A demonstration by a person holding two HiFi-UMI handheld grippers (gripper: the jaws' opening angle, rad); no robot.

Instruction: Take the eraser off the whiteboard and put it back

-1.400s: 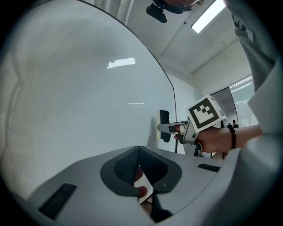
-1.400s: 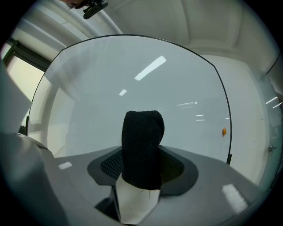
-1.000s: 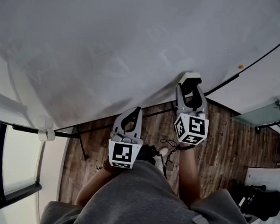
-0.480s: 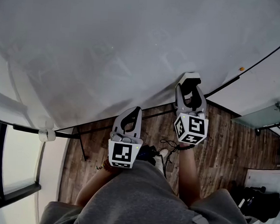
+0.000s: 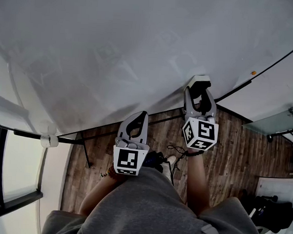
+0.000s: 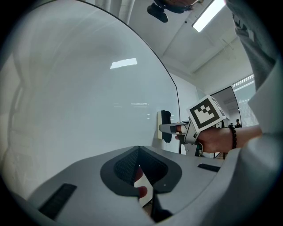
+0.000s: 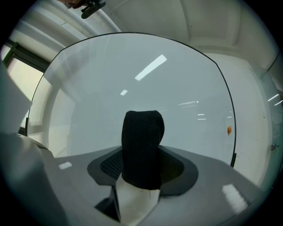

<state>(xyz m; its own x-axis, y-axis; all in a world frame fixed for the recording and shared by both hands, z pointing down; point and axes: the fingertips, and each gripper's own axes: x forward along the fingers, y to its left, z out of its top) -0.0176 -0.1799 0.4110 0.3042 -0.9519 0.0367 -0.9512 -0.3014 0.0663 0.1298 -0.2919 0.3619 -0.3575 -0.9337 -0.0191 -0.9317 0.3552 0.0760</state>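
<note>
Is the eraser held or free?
Held: in the right gripper view, the right gripper has its jaws shut on the eraser.

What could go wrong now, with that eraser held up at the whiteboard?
The right gripper is shut on the eraser, close to the lower edge of the whiteboard. If the gripper opens before the eraser sits flat on the board, it would likely drop to the wood floor. The left gripper is shut and off to the side, so it could hardly catch it.
</note>
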